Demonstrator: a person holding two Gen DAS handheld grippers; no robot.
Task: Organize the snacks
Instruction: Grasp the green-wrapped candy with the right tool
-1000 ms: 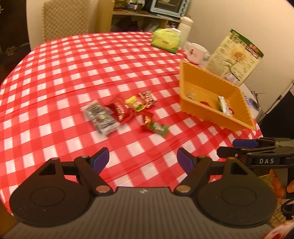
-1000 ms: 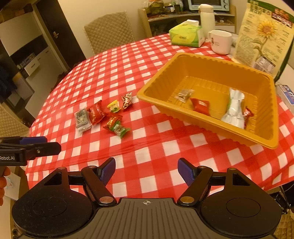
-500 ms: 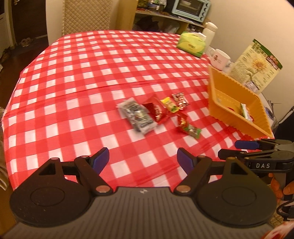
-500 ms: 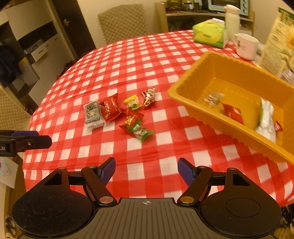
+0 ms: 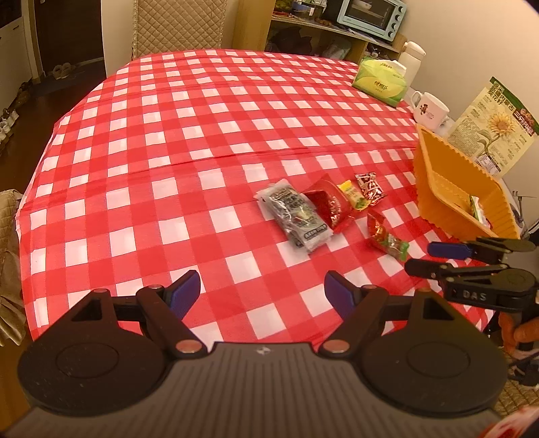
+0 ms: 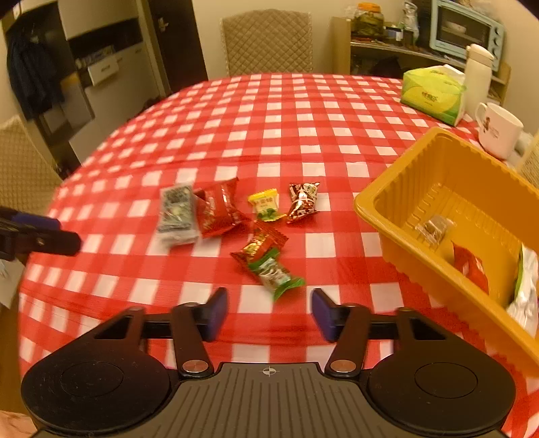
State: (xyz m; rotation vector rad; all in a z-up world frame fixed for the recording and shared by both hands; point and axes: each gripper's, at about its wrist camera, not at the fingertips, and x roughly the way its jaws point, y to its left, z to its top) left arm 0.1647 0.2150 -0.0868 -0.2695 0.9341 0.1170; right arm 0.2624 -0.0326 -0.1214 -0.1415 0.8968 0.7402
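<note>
Several wrapped snacks lie on the red checked tablecloth: a grey packet (image 5: 294,215) (image 6: 177,214), a red packet (image 5: 331,205) (image 6: 219,210), a yellow candy (image 5: 353,195) (image 6: 266,205), a brown-red candy (image 5: 370,188) (image 6: 303,202) and a red-green pair (image 5: 387,239) (image 6: 266,261). An orange tray (image 5: 438,182) (image 6: 404,232) at the right holds a few snacks. My left gripper (image 5: 262,291) is open and empty, short of the pile. My right gripper (image 6: 267,313) is open and empty, just short of the red-green pair; it also shows in the left wrist view (image 5: 424,259).
A green tissue box (image 5: 380,84) (image 6: 433,94), a white mug (image 5: 429,109) (image 6: 498,134), a white flask (image 6: 478,77) and a sunflower seed bag (image 5: 495,128) stand at the back right. A quilted chair (image 6: 267,42) stands behind the table. Shelves with a toaster oven (image 5: 369,13) lie beyond.
Both views have swung left and the snack pile now sits nearer the middle. My right gripper has moved closer to the red-green snacks. The tray has slid toward the right edge of both views.
</note>
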